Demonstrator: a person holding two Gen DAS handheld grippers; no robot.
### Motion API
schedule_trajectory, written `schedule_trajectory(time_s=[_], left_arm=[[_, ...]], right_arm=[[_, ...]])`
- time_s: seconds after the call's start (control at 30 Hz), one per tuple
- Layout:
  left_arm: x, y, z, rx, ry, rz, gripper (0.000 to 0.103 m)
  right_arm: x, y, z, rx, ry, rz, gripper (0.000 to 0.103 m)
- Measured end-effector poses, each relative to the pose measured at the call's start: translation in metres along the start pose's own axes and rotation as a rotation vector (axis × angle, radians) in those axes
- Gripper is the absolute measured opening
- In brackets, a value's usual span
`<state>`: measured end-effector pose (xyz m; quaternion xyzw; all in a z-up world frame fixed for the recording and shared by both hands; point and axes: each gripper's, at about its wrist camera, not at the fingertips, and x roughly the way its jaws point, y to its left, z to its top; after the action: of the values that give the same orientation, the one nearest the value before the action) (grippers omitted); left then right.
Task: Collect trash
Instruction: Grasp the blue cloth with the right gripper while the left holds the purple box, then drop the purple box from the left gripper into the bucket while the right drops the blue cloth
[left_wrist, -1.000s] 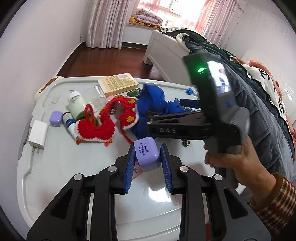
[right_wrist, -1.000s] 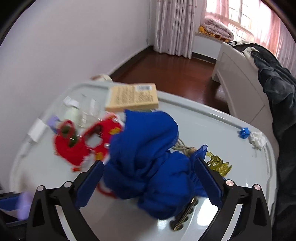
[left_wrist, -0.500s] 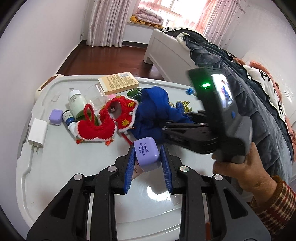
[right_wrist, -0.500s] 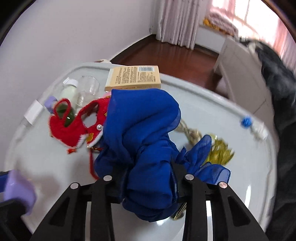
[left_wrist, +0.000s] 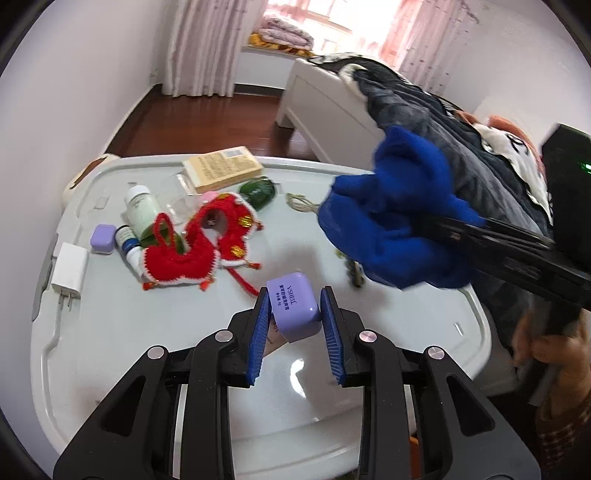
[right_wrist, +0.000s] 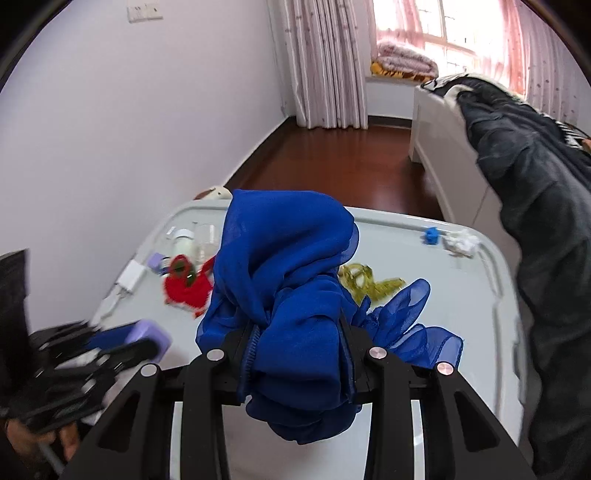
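My left gripper is shut on a small purple box with printed text, held low over the white table top. My right gripper is shut on a crumpled blue cloth, which hangs clear above the table. The cloth covers the right gripper's pads. In the left wrist view the blue cloth sits at the right, with a person's hand below it on the handle. In the right wrist view the left gripper shows blurred at lower left.
On the table lie a red knitted piece, a yellow box, a white bottle, a white charger, a second purple box, a yellow-green clip and crumpled white paper. A bed with dark clothes stands on the right.
The right gripper went from open around the blue cloth to shut on it, then lifted it off the table, up and to the right. The left gripper kept still with its purple box.
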<state>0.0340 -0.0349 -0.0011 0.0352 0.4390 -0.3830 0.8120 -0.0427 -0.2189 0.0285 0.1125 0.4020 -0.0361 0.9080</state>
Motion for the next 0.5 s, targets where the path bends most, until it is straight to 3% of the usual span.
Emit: schedule_trajectory(time_s=[0.17,0.23,0.5], left_arm=[[-0.024,-0.028,-0.029,0.053,0.024,-0.033,0.027],[-0.036,-0.045,-0.057,0.087,0.060,-0.047,0.027],[-0.048,-0.085,-0.173,0.094,0.314,-0.116,0.027]], right_arm=[[-0.055,0.006,-0.054,0.016,0.033,-0.001,0.036],[-0.067,0.008,-0.081,0.023,0.076,0.010,0.037],[-0.065,0.027,-0.207,0.019,0.342,0.019,0.037]])
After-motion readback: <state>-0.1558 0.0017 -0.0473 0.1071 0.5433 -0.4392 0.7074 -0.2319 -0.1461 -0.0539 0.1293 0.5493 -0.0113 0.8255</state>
